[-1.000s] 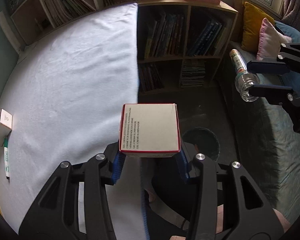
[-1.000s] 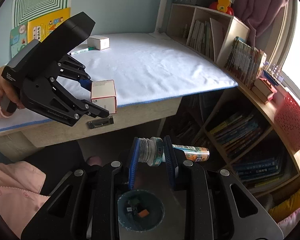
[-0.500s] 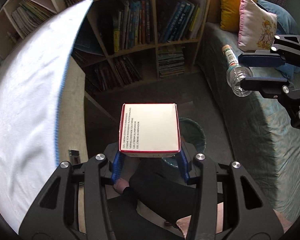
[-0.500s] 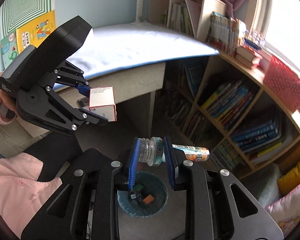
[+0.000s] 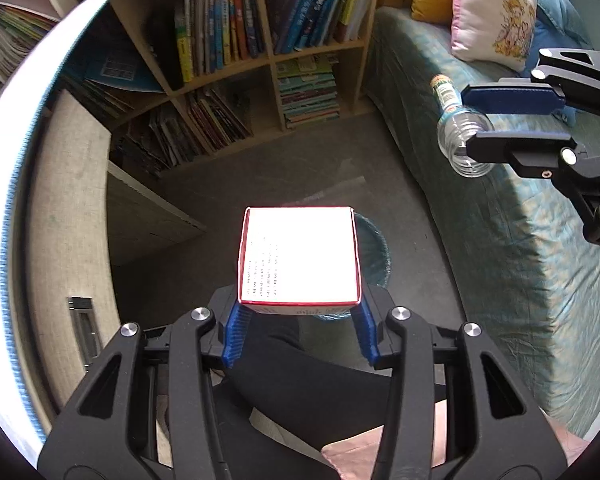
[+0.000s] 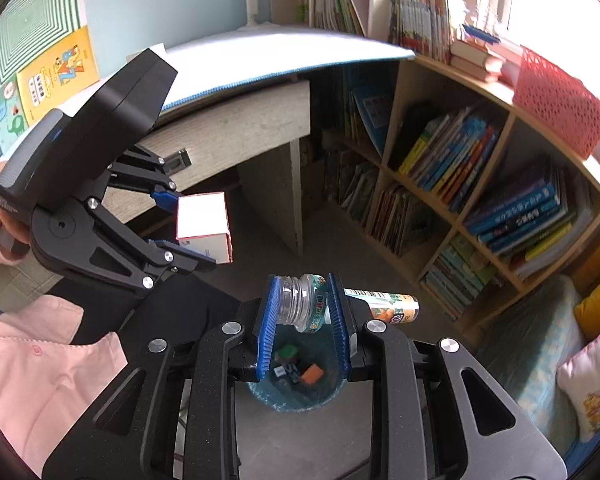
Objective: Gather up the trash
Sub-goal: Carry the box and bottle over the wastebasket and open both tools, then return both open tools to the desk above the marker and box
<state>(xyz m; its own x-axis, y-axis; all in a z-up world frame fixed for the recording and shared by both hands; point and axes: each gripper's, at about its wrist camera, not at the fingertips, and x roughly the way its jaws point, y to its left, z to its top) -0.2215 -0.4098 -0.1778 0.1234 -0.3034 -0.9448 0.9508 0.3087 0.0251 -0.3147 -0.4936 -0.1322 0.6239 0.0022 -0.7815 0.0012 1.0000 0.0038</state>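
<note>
Both grippers hold trash in the air over the floor bin, with open floor around it.

The bed (image 5: 512,240) bounds the floor on the right, the bookshelf (image 6: 480,184) on the far side, the desk (image 6: 236,132) edge on the left. The teal trash bin (image 6: 296,400) stands on bare floor between them, scraps inside. The left gripper (image 5: 300,320) is clenched on a white, red-edged box (image 5: 298,256) above the bin's rim. The right gripper (image 6: 305,320) clasps a clear bottle (image 6: 300,300) by its neck, lying crosswise directly over the bin's mouth.
</note>
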